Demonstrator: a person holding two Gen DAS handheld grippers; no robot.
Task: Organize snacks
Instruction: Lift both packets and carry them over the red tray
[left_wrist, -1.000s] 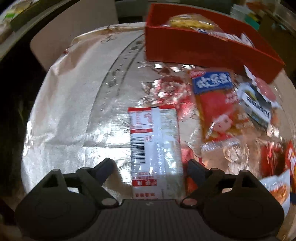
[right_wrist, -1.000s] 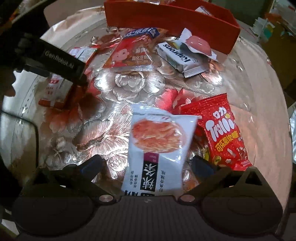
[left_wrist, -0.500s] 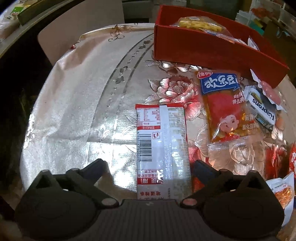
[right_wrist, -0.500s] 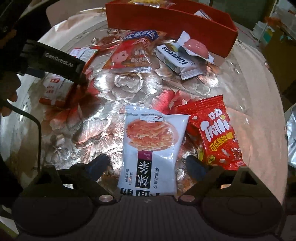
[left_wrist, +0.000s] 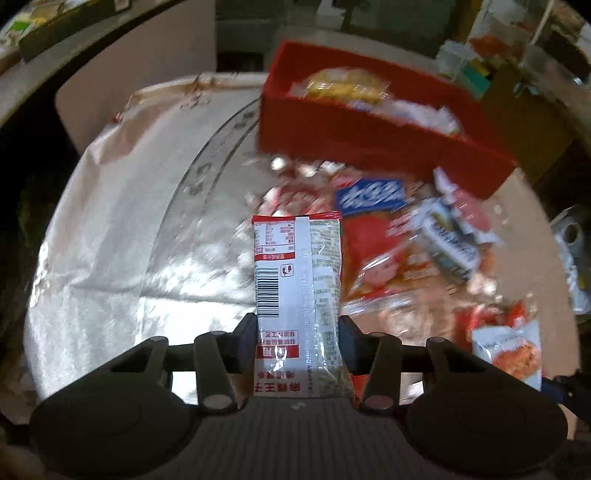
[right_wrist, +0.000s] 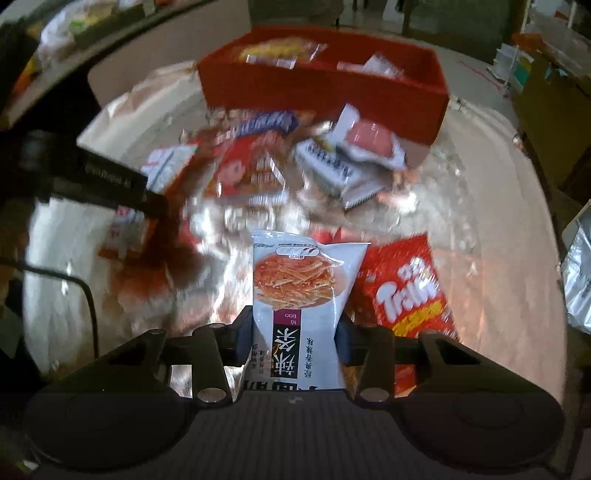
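Note:
My left gripper (left_wrist: 297, 332) is shut on a red-and-white snack packet (left_wrist: 299, 280) with a barcode, held above the table. My right gripper (right_wrist: 293, 332) is shut on a white pickle packet (right_wrist: 299, 295) with an orange food picture, also lifted. A red box (left_wrist: 369, 144) with several snacks inside stands at the far side of the table; it also shows in the right wrist view (right_wrist: 321, 92). The left gripper body (right_wrist: 110, 181) shows at the left of the right wrist view.
On the shiny flowered tablecloth (left_wrist: 129, 221) lie a red-and-blue packet (left_wrist: 373, 221), a white Kaprons packet (right_wrist: 332, 170), a pink-and-white packet (right_wrist: 369, 140) and a red Trolli bag (right_wrist: 410, 288). The view is motion-blurred.
Both grippers closed on their packets and lifted them off the table. The views pulled back and up, so the red box shows more fully.

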